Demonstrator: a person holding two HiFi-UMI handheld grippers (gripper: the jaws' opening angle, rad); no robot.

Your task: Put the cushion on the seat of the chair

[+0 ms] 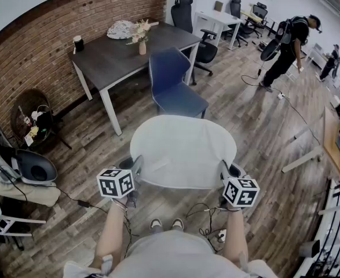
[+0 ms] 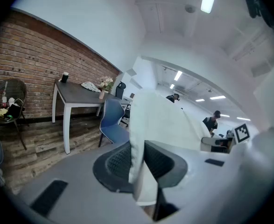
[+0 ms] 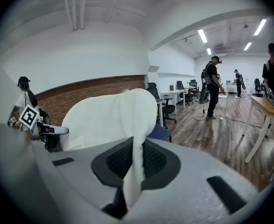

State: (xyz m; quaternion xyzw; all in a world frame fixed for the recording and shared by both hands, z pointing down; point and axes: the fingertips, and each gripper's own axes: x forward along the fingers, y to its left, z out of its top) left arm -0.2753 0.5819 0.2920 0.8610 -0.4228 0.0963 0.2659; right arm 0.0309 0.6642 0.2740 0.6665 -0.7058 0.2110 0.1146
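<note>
The left hand-held gripper (image 1: 134, 169) and the right hand-held gripper (image 1: 226, 172) each pinch the cushion (image 1: 183, 149) in the frame centre, just below the chair (image 1: 175, 91).

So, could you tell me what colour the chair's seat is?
The seat is blue, clearest in head view.

Head view: mounted high on the person's head, facing forward and steeply down. It takes in the left gripper (image 1: 135, 165), the right gripper (image 1: 226, 172), the cushion (image 1: 183, 152) between them, the chair (image 1: 175, 86) ahead and the tabletop (image 1: 129, 54) beyond.

Left gripper view: low, looking along its own fingers (image 2: 113, 164), very near the cushion's edge. The other gripper's marker cube (image 2: 242, 133) shows at its right.

Right gripper view: same mounting, mirrored.

Shared by all three: cushion, chair, brick wall (image 1: 54, 33).
</note>
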